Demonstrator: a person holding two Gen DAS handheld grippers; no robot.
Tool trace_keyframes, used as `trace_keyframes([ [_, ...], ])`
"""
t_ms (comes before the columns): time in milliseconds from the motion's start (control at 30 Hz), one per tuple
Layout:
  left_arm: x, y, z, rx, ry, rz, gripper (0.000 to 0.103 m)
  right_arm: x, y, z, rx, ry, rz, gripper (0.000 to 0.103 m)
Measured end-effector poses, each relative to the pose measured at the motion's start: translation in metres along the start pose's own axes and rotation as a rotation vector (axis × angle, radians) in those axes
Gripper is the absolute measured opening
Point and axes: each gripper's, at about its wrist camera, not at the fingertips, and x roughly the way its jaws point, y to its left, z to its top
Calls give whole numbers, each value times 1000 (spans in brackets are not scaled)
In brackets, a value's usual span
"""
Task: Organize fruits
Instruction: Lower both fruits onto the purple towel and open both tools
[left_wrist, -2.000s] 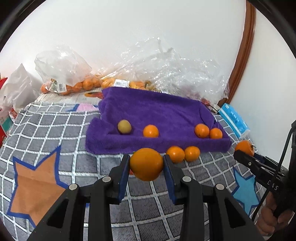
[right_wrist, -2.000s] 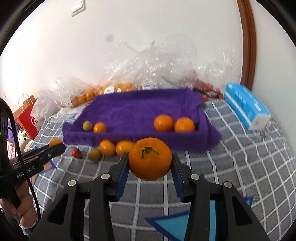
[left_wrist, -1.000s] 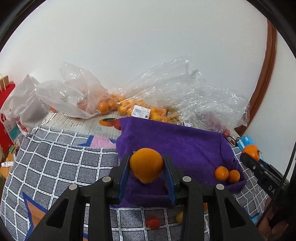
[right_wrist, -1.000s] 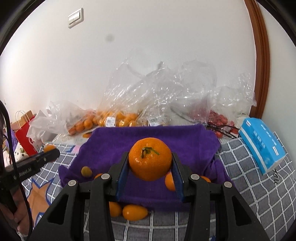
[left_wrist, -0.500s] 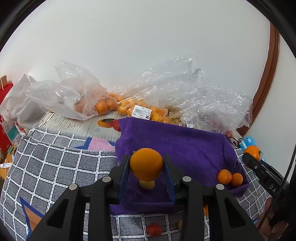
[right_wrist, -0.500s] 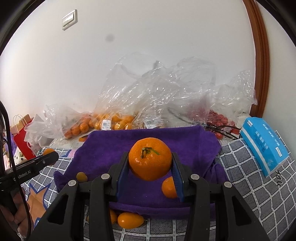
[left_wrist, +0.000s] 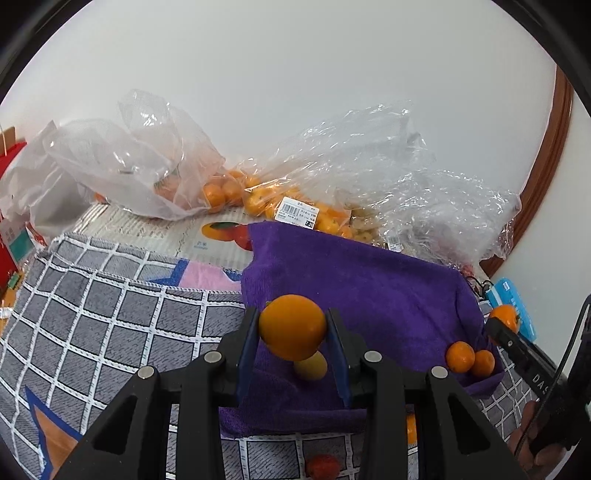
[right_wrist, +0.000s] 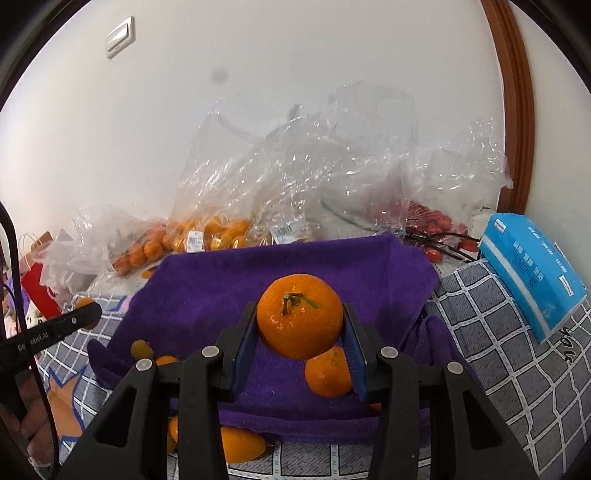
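Your left gripper (left_wrist: 293, 334) is clamped on a smooth orange (left_wrist: 292, 326), frame centre, over the purple towel (left_wrist: 369, 295). Your right gripper (right_wrist: 300, 332) is closed on a stemmed mandarin (right_wrist: 299, 315), also centre, above the towel. A price label (left_wrist: 297, 218) on the fruit bag (left_wrist: 332, 184), upper middle, shows a barcode; its print is illegible. The blue tissue pack (right_wrist: 532, 273) at right carries unreadable writing.
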Motion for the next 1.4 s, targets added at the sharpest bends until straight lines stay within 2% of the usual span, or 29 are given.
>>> trace_keyframes([
  [167,6,2,0,-26,21,-33,34,7,9,-4,-28,31,52,43],
  [300,10,-3,-1,-21,33,-29,34,20,11,-12,-15,88,107,43],
  [533,19,-18,5,-10,57,-35,34,32,26,-20,-59,136,146,43],
  [900,46,-18,0,-40,92,-18,34,48,28,-31,-78,210,134,43],
  [1400,60,-20,-6,-10,107,-12,34,55,32,-33,-102,228,103,44],
])
